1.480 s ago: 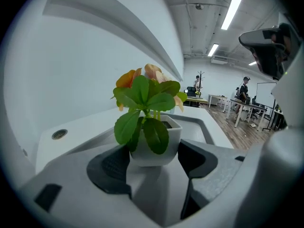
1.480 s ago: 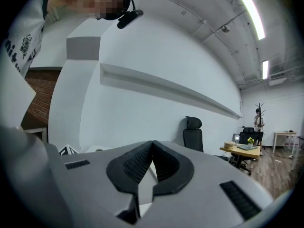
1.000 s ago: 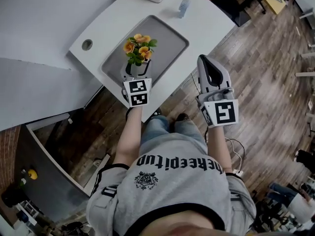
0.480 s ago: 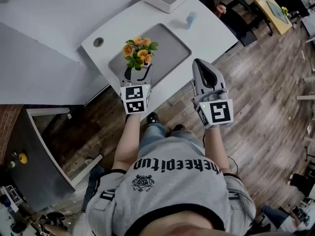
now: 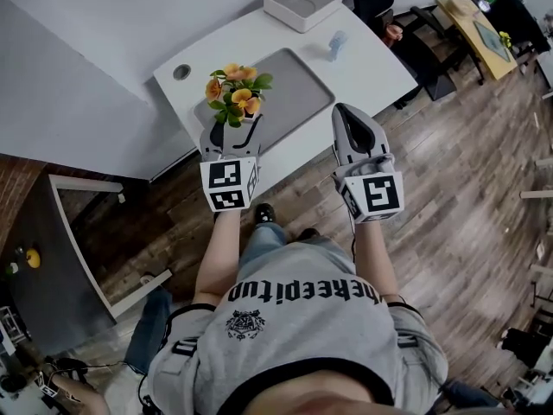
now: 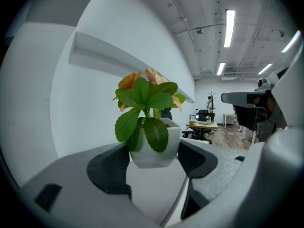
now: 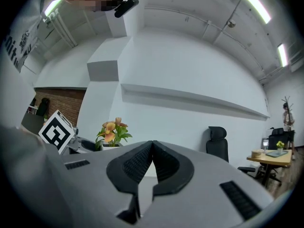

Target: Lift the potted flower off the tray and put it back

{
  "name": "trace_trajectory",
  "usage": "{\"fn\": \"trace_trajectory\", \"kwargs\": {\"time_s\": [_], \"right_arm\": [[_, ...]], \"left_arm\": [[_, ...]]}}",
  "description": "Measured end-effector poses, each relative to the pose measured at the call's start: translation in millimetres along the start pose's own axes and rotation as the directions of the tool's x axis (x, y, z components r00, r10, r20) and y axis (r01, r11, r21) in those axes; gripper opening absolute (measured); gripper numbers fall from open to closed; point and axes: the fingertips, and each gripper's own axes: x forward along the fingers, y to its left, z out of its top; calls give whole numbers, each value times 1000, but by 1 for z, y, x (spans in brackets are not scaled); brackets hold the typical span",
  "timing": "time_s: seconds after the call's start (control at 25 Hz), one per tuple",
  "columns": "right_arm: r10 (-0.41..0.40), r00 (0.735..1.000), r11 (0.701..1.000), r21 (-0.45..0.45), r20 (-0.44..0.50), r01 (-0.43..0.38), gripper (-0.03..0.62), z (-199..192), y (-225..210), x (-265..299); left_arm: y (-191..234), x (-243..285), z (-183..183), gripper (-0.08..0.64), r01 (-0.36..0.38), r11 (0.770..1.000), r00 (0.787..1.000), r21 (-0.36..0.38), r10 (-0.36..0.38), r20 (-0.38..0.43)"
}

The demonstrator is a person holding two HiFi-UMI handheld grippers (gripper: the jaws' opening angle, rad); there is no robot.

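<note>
On the white table (image 5: 371,63) I see a white box (image 5: 302,1) at the far end. A small pale-blue thing (image 5: 337,44) sits near the flat grey tray (image 5: 298,85), and there is a round hole (image 5: 181,72) towards the left. None of them crowds the grippers.

The potted flower (image 6: 153,146) is clamped in my left gripper (image 5: 233,131), whose jaws are spread wide on the pot's sides. It hangs over the tray's near left end, its base touching nothing. It has orange blooms, broad glossy leaves and a smooth white tapered pot. The ribbed black pads (image 6: 111,167) press on the pot.

My right gripper (image 7: 152,148) is closed and empty, off the table's near edge above the plank floor (image 5: 467,162).
</note>
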Motion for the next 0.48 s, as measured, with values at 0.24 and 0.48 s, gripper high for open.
{"fn": "trace_trajectory", "kwargs": {"time_s": [0.24,0.48], "right_arm": [[15,1000,1000,6,27,-15,3,4,-7,-13],[31,999,999,20,43,-32,3,11,-10,-20]], "left_arm": [[-14,-24,24,324,-27,1000,997,0,27,67],[-26,-43,46,323,-42,999,993,24,39,111]]}}
